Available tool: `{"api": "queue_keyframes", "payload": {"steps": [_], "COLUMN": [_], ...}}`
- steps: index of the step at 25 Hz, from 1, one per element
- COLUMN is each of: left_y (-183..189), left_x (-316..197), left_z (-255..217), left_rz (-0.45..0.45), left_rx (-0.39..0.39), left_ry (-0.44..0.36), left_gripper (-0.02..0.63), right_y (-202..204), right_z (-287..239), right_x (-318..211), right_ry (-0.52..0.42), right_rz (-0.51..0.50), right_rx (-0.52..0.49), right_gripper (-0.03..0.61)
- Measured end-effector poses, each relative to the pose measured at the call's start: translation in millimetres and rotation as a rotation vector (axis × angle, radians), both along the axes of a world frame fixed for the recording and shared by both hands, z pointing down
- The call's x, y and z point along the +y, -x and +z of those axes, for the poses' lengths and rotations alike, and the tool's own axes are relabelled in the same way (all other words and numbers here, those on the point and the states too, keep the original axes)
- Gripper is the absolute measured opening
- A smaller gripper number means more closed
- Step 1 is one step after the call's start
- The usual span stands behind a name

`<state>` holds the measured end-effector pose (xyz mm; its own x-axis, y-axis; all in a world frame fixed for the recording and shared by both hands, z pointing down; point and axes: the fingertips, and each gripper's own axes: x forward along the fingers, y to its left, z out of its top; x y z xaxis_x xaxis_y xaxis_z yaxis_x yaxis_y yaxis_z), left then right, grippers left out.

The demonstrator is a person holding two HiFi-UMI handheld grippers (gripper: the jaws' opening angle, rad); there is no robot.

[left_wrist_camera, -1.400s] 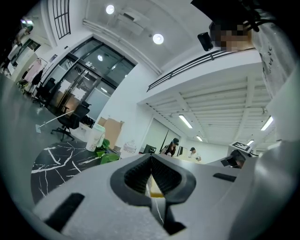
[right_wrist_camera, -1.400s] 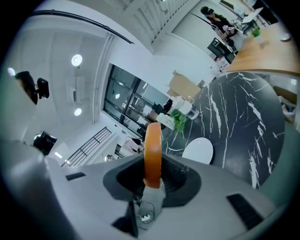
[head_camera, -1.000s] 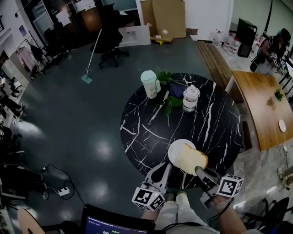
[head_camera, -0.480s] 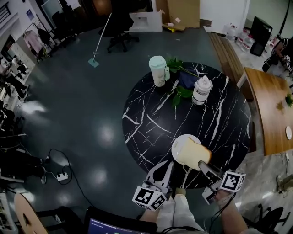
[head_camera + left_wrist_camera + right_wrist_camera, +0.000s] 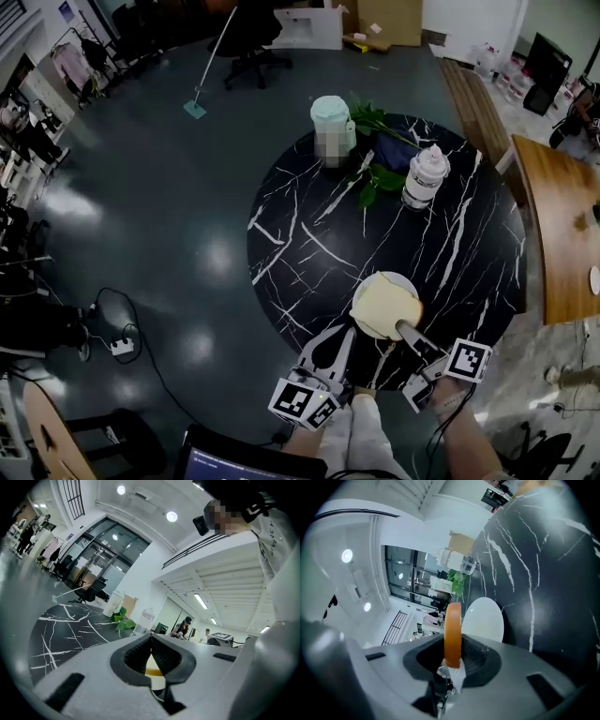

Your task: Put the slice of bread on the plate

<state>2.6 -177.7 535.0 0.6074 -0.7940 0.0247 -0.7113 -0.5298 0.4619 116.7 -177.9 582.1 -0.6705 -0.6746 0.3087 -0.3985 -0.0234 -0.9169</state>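
Note:
A pale slice of bread (image 5: 382, 307) hangs over the white plate (image 5: 386, 278) at the near edge of the black marble table (image 5: 309, 234). My right gripper (image 5: 402, 329) is shut on the slice's near edge. In the right gripper view the bread (image 5: 453, 630) stands edge-on between the pads, with the plate (image 5: 485, 619) just beyond it. My left gripper (image 5: 344, 336) is shut and empty, left of the plate at the table's rim. In the left gripper view its jaws (image 5: 151, 638) meet at the tips.
At the far side of the table stand a cup with a mint-green lid (image 5: 329, 123), green leaves (image 5: 377, 175) and a white-lidded jar (image 5: 424, 175). A wooden table (image 5: 562, 234) is at the right. A screen (image 5: 234, 464) and the person's legs are below.
The right gripper has come down with the bread, which now lies lower and more squarely over the plate. The left gripper has sunk a little.

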Motion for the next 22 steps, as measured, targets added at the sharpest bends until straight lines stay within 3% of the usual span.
{"api": "queue_keyframes", "payload": {"steps": [4, 11, 17, 22], "left_y": [2.6, 7.6, 14.6, 18.3], "left_x": [-2.4, -1.7, -2.5, -1.1], "left_z": [-0.4, 4.4, -0.6, -4.3], "left_rz": [-0.017, -0.024, -0.037, -0.043], "left_rx": [0.012, 0.023, 0.045, 0.056], "left_ry": [0.013, 0.027, 0.024, 0.021], "left_gripper": [0.008, 0.008, 0.008, 0.008], "right_y": [-8.1, -8.1, -1.2, -2.0], "right_z": [20.8, 31.4, 16.9, 16.5], "right_x": [2.7, 1.9, -8.6, -8.1], "right_ry": [0.094, 0.176, 0.101, 0.100], "right_rz": [0.035, 0.050, -0.020, -0.052], "right_rx": [0.012, 0.047, 0.180, 0.300], "right_gripper": [0.086, 0.086, 0.091, 0.133]}}
